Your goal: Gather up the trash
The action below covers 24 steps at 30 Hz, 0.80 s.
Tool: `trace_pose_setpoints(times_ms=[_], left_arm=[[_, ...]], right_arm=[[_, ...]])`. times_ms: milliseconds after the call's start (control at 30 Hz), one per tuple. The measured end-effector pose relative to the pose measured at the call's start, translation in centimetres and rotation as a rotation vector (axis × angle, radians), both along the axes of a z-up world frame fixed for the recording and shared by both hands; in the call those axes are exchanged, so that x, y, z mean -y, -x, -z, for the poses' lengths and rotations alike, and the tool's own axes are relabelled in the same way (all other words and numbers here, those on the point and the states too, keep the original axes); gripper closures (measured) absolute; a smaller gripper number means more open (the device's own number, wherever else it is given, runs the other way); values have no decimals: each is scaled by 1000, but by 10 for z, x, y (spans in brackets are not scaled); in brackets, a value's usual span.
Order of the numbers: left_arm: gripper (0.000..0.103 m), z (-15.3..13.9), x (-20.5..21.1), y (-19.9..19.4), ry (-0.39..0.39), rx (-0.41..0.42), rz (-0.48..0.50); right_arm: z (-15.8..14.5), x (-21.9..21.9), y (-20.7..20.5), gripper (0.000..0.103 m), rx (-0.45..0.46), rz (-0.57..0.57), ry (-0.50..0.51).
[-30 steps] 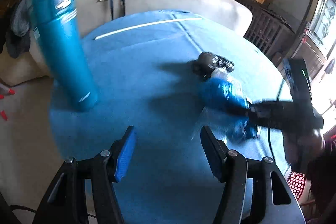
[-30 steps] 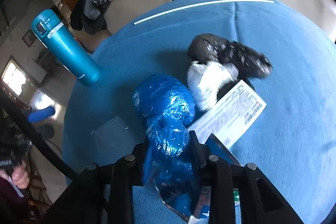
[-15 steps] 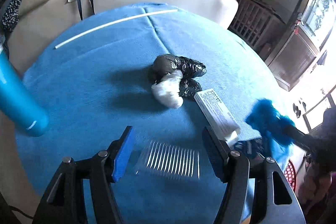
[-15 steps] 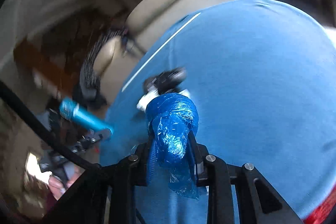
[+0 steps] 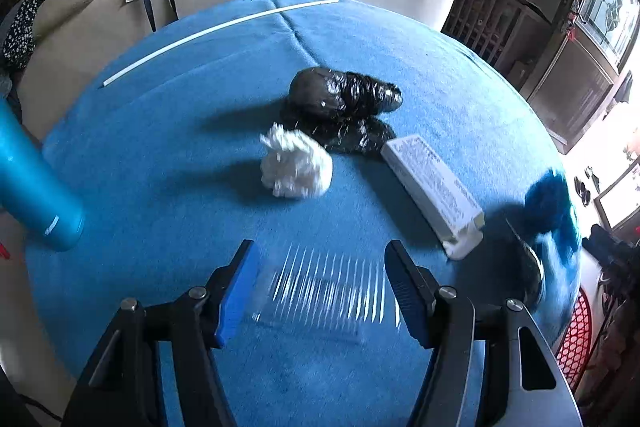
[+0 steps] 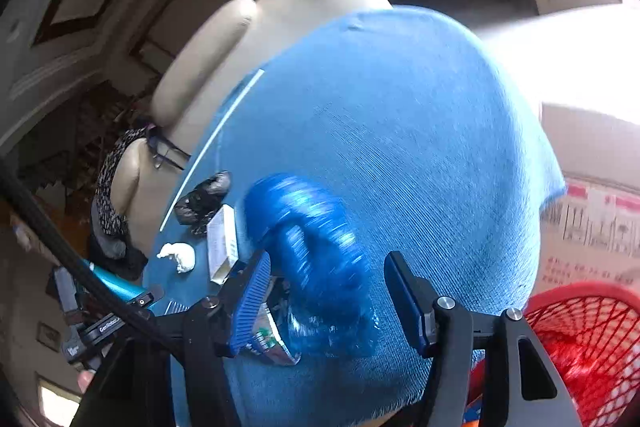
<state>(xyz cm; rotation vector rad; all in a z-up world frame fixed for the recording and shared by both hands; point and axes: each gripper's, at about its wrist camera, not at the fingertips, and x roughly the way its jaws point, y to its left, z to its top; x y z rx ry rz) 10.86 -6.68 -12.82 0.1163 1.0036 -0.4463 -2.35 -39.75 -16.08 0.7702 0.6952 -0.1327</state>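
the right hand-held gripper [image 6: 326,301] has its jaws spread wide, and the crumpled blue plastic bag [image 6: 316,247] sits blurred in the gap between them; whether either pad touches it cannot be told, so it looks freshly let go or falling. it is at the near right edge of the tabletop [image 6: 400,115], and the red mesh basket [image 6: 580,339] stands just beyond that edge, lower and to the right. a printed wrapper [image 6: 268,343] lies under the bag by the gripper's left finger.

the left hand-held gripper [image 5: 320,291] is also wide open and holds nothing, with the clear ribbed plastic tray [image 5: 316,291] lying flat on the cloth between its fingers.

farther out on the tabletop lie a white paper wad [image 5: 296,167], a black plastic bag [image 5: 344,111] and a white box [image 5: 432,187] to the right, while a blue flask [image 5: 32,187] stands at the left edge.

the step in hand appears to be dropping the blue bag toward the basket. next, the left jaws probably need to close on the thin tray, which may flex or slip.
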Motion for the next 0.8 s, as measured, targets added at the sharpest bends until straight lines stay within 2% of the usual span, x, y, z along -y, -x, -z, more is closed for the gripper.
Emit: trace_pose_setpoints(times_ms=[67,133,267,367,533,667,800], left_arm=[[37,1,-5,6,2,6,3],[37,3,-13,15,21,14,6],[37,1,-31,30,70,4,7],[37,5,-44,48,74,-8,12],[37,8,-66,65,77,-12,3],[37,1,-77,67,127,-15,-4],[35,-3,-73,71,126,2,18]], right_arm=[[-16,-13,3,39,40,-14,98],[-30,-29,6,39,90,-76,172],[-39,-65,-5,39,103,-210,229],[-31,-87,-20,39,66,-287,225],[-7,-110,-38,39,-28,-334,249],[2,-116,-47,36,-70,-323,353],[14,-112,-50,36,-147,-296,376]])
